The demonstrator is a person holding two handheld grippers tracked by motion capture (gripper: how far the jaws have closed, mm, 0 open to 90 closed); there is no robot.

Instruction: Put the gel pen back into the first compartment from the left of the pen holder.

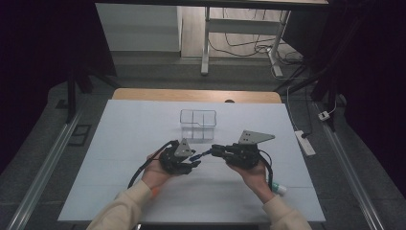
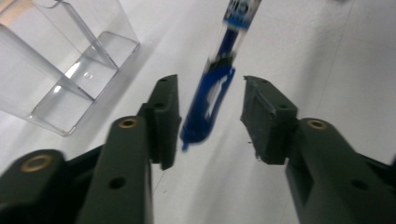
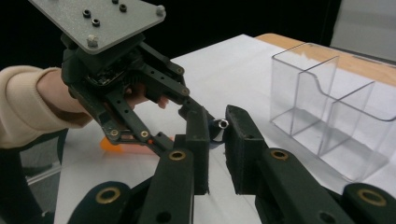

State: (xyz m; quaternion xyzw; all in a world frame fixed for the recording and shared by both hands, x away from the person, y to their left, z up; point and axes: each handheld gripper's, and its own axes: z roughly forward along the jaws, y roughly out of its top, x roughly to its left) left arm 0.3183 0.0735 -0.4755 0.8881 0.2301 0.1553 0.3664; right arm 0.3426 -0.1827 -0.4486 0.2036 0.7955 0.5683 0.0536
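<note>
A blue pen (image 1: 203,154) hangs level over the white table (image 1: 139,124) between my two grippers, which face each other. In the left gripper view the pen (image 2: 212,93) is blurred and lies between the jaws of my left gripper (image 2: 210,116), which stand apart from it on both sides. My right gripper (image 3: 216,135) is shut on the pen's other end (image 3: 221,124), whose round tip shows between its pads. In the high view the left gripper (image 1: 194,163) and right gripper (image 1: 214,149) nearly meet at mid-table.
A clear plastic organizer (image 1: 198,125) with several compartments stands just beyond the grippers, also as the organizer (image 3: 327,102). A white and teal tube-like object (image 1: 279,189) lies by the right wrist. A small orange object (image 3: 112,143) sits under the left hand.
</note>
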